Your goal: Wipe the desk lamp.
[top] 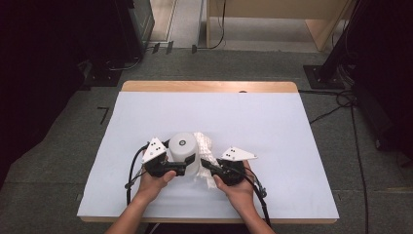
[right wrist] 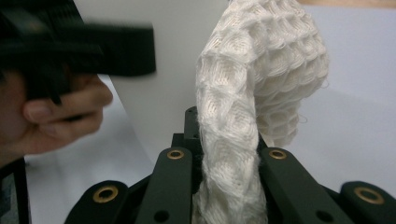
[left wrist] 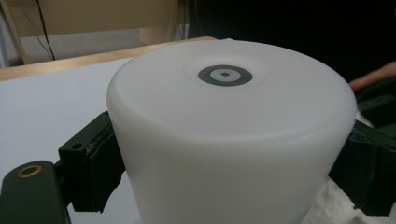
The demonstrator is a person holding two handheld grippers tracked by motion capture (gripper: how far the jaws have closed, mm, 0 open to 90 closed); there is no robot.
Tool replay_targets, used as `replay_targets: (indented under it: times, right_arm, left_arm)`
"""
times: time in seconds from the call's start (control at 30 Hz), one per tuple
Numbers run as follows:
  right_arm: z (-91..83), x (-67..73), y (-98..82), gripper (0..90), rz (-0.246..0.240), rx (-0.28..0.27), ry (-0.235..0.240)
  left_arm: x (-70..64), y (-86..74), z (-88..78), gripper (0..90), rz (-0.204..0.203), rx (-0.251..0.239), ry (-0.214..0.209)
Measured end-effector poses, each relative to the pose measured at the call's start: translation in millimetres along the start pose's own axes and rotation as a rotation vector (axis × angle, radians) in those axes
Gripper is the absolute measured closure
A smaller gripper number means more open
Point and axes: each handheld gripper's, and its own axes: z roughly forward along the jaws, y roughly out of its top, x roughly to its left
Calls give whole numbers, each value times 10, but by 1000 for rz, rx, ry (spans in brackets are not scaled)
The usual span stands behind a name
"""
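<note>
**White pot and cloth gripped at table's near edge**

Clamped between the jaws of the left gripper (top: 181,168): a smooth white pot (top: 184,152), upside down, matte, slightly tapered, with a grey ring mark at the centre of its flat top. Pinched tight in the right gripper (top: 208,165): a white waffle-weave cloth (top: 206,146), bunched, arching up against the pot's side. Both near the front middle of a pale sheet (top: 272,131) covering a wooden table (top: 209,86). Beyond, grey carpet (top: 253,63), trailing cables, light wooden furniture (top: 292,14), dark equipment at either side. No readable writing or brand.
</note>
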Motion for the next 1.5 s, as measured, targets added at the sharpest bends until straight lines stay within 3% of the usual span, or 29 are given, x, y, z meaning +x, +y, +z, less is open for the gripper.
replay_targets:
  times: [0.17, 0.3, 0.43, 0.63, 0.93, 1.07, 1.2, 1.5]
  right_arm:
    - [-162, -2, 116, 799, -8, -65, -11]
    - [-221, -13, 156, 799, -16, -80, -19]
    - [-69, -51, 25, 799, -9, 3, -22]
    - [52, -56, -59, 799, 0, 53, -24]
    - [-212, -5, 153, 799, -11, -83, -32]
    - [-275, -63, 174, 799, -3, -97, -57]
    - [-328, -164, 152, 799, 18, -106, -89]
    - [-311, -234, 99, 799, 40, -97, -109]
  left_arm:
    - [-100, -28, 67, 91, 43, 31, -25]
    - [-131, -15, 64, 91, 54, 21, -35]
    - [-57, 40, -7, 91, 28, -11, -29]
    - [-19, 35, -24, 92, 31, -9, -26]
    - [-136, -19, 86, 91, 106, 49, -25]
    - [-119, -38, 125, 91, 140, 57, 53]
    - [-16, -75, 139, 90, 130, 49, 135]
    - [-5, -140, 124, 87, 126, 49, 163]
